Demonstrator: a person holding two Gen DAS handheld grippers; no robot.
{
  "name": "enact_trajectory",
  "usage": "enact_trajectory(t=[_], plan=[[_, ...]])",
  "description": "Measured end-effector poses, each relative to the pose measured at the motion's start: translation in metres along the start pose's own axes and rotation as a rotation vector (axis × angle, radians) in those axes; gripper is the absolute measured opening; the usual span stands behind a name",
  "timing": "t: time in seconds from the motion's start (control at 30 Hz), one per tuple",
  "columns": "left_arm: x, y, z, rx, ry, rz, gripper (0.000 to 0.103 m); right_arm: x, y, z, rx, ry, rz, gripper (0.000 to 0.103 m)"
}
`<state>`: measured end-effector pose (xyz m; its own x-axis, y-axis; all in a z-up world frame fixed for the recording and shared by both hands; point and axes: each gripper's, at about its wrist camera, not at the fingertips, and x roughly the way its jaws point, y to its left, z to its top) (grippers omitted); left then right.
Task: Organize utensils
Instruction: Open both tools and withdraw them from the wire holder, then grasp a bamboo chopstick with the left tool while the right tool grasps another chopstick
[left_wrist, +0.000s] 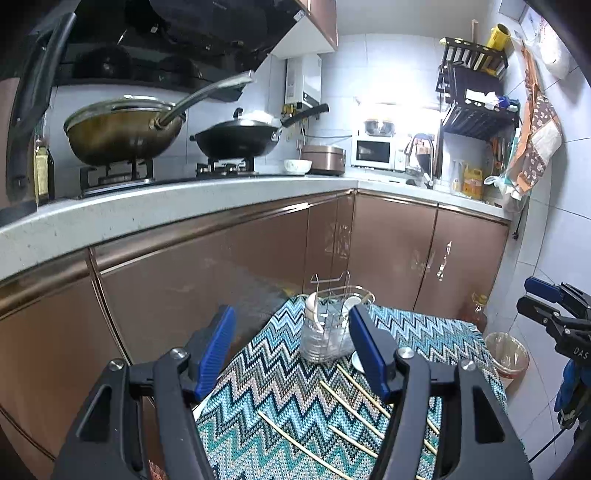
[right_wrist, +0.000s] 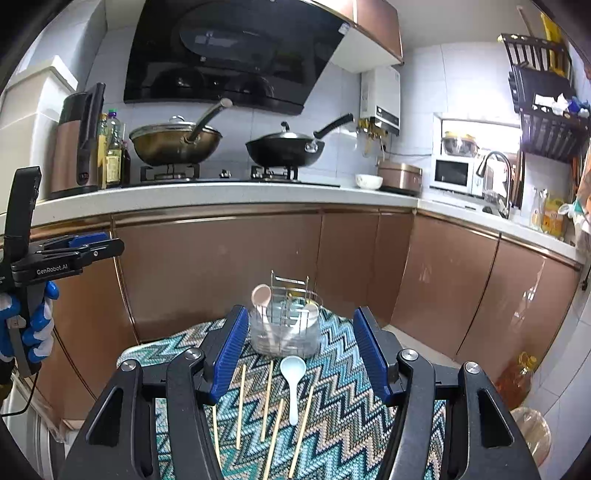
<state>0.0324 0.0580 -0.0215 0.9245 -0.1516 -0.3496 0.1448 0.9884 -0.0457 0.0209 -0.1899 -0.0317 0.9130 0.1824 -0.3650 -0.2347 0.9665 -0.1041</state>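
I count five chopsticks (right_wrist: 269, 398) lying loose on the zigzag cloth (right_wrist: 332, 369) at the lower centre of the right wrist view, and one white spoon (right_wrist: 293, 384) among them, its bowl just below the clear utensil holder (right_wrist: 284, 332). The holder stands upright at the middle of the frame, with two spoons in it: a pinkish one (right_wrist: 260, 295) on its left side and a pale one (right_wrist: 312, 310) on its right.

My right gripper (right_wrist: 301, 354) points slightly downward over the cloth, jaws set wide with nothing between the blue pads. My left gripper (left_wrist: 291, 350) does likewise, wide apart and empty; the holder shows between its fingers.

At the left edge of the right wrist view, a blue-and-white gloved hand (right_wrist: 37, 325) grips the left tool, which reads "GenRobot.AI". On the stove behind I see two woks (right_wrist: 173, 144).
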Motion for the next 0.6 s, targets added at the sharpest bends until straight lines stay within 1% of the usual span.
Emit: enact_trajectory(t=[0.23,0.6], plan=[[0.016,0.007,-0.013,-0.024,0.056,-0.004,0.062,0.02,-0.007,-0.013,0.006,0.063,0.001,0.058],[0.049,0.02,-0.034,-0.066,0.172,-0.027,0.062,0.056,-0.017,-0.03,0.022,0.158,0.023,0.055]])
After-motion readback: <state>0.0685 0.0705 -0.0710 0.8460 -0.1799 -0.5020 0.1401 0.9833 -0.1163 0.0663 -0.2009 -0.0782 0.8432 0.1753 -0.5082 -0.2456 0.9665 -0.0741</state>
